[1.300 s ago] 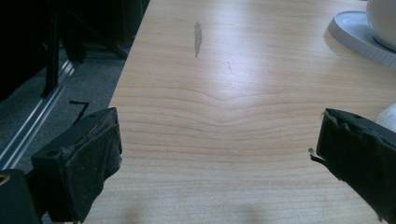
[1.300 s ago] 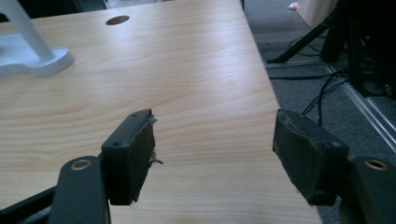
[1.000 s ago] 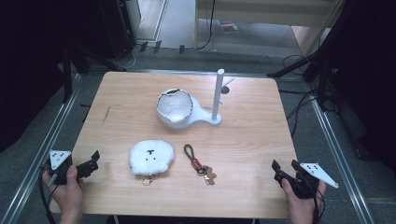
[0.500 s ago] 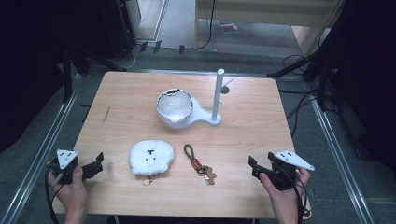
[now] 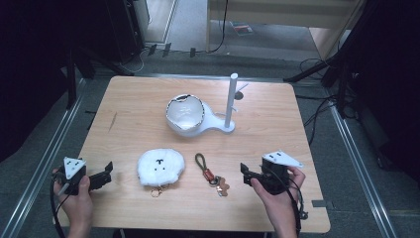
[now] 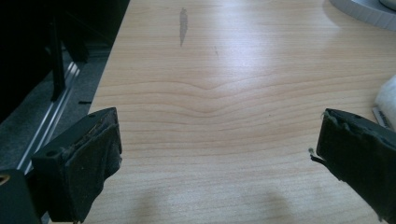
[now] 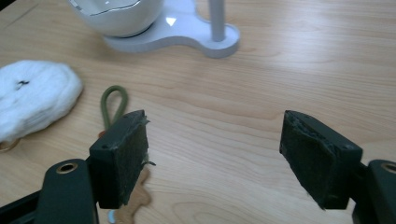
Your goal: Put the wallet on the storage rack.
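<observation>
Olive-green cord-loop keychain with wooden charm (image 5: 210,173): lying flat on pale wooden counter (image 5: 148,99), just left of right claw (image 5: 246,174); light, limp, best pinched at cord loop. Right claw released, jaws wide apart; left claw (image 5: 105,173) likewise released, empty.

The keychain (image 5: 210,172) lies flat on the desk (image 5: 148,104), near its front edge, between the white fluffy pom-pom charm (image 5: 159,167) and the right claw (image 5: 246,174). It has an olive-green cord loop (image 5: 200,161) pointing away from the person, a reddish-brown clasp in the middle, and a tan, figure-shaped pendant (image 5: 222,186) at the near end. In the right gripper view the cord loop (image 7: 113,105) shows just beyond the left jaw, the pendant (image 7: 134,196) partly hidden behind it.
</observation>
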Demonstrator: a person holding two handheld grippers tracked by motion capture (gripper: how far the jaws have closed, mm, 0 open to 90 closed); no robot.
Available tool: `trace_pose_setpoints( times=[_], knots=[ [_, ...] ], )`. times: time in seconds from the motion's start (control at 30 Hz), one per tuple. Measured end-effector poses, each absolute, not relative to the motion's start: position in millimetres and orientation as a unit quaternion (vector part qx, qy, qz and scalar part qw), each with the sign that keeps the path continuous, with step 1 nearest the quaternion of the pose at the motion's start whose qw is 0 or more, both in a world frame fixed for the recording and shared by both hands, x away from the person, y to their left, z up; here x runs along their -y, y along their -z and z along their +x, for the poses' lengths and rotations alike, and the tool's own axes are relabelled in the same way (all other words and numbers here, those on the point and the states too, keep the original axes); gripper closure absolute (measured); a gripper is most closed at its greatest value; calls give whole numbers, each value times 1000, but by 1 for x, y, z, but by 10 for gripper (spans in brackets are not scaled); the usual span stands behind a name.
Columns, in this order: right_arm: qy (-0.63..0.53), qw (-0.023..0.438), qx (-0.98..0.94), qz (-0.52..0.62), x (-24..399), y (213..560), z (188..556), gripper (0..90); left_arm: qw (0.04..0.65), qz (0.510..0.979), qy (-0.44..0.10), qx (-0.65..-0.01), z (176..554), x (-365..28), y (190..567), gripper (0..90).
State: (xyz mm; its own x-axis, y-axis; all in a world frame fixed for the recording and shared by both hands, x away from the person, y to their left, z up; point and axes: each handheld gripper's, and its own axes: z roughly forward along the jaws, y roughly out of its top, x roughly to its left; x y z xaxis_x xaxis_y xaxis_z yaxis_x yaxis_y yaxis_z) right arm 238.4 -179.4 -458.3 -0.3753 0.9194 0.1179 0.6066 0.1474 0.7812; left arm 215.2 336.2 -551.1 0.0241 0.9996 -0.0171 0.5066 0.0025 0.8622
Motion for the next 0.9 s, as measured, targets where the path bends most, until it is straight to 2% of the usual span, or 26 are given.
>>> trace_pose_setpoints(
  times=[0.43,0.9],
  knots=[
    [-384,155,-772,482,109,460,255,230,363,621,-335,-608,216,-337,551,6],
    [-377,124,-789,469,69,468,264,232,367,623,-333,-606,216,-337,551,6]
  ],
)
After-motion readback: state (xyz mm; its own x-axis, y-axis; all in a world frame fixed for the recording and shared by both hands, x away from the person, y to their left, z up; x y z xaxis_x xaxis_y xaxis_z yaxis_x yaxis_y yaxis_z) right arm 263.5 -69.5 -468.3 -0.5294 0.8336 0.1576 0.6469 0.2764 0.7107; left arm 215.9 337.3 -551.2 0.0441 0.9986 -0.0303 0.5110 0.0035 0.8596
